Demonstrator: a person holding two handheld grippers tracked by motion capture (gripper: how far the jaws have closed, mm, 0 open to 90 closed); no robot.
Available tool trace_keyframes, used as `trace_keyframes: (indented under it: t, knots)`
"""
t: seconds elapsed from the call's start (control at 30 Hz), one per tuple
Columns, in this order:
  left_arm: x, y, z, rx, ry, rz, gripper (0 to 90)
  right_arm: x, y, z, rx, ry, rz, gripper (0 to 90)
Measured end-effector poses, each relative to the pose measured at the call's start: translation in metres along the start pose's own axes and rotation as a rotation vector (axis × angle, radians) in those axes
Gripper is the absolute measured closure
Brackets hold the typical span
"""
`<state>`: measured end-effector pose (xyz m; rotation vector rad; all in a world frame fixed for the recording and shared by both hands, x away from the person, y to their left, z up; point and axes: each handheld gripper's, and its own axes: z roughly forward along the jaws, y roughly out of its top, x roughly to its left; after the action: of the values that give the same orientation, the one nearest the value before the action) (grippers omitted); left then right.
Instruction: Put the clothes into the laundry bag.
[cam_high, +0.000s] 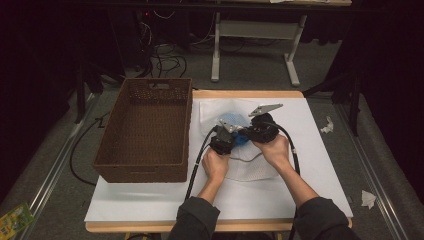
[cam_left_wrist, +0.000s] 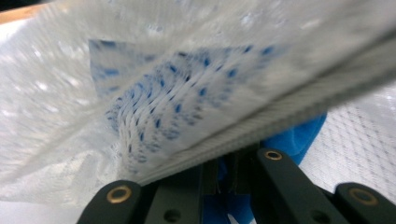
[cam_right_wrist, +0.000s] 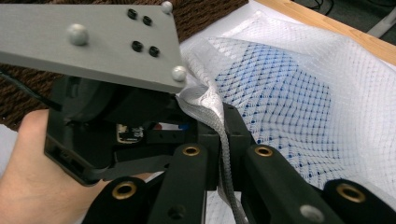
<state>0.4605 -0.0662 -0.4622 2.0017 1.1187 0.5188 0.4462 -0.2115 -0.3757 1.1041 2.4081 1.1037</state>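
Note:
A white mesh bag (cam_high: 250, 169) lies on the white table cover, with a blue cloth (cam_high: 233, 121) showing through its netting. My left gripper (cam_high: 229, 137) is at the bag's mouth; in the left gripper view its jaws (cam_left_wrist: 227, 175) are shut on the blue cloth (cam_left_wrist: 294, 137), just under the bag's woven hem (cam_left_wrist: 299, 100). My right gripper (cam_high: 255, 131) sits close beside it. In the right gripper view it (cam_right_wrist: 223, 135) is shut on the bag's white hem band (cam_right_wrist: 215, 105), lifting that edge. The mesh (cam_right_wrist: 289, 93) spreads beyond it, blue behind it.
A brown wicker basket (cam_high: 140, 172) stands on the left part of the table, close to the left gripper's cable (cam_high: 197, 162). The white cover (cam_high: 150, 200) has bare room in front and to the right. Crumpled paper (cam_high: 368, 198) lies on the floor.

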Motion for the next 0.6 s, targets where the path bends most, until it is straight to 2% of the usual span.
trace_keyframes:
  t: [0.17,0.23,0.37,0.43,0.5,0.6]
  knots:
    - [-0.001,0.001,-0.008,0.012,-0.036,0.021,69.8,-0.003,-0.001,0.001,0.005,-0.006,0.012,89.7]
    - [-0.001,0.001,-0.013,0.038,-0.072,0.02,63.3,-0.004,-0.001,0.002,0.002,-0.004,0.01,89.7]
    - [-0.006,-0.002,-0.018,0.064,-0.079,0.052,55.3,-0.001,0.001,0.001,0.006,-0.006,-0.001,89.7]
    - [-0.007,-0.003,-0.016,0.079,-0.063,0.059,56.7,0.0,0.002,0.001,0.001,-0.001,-0.006,89.7]
    - [-0.003,-0.004,-0.01,0.102,-0.053,0.043,67.4,0.001,0.003,0.0,0.007,-0.003,-0.006,89.7]
    - [0.003,-0.005,-0.003,0.129,-0.068,-0.004,81.4,0.002,0.003,-0.001,0.006,-0.004,-0.016,89.7]
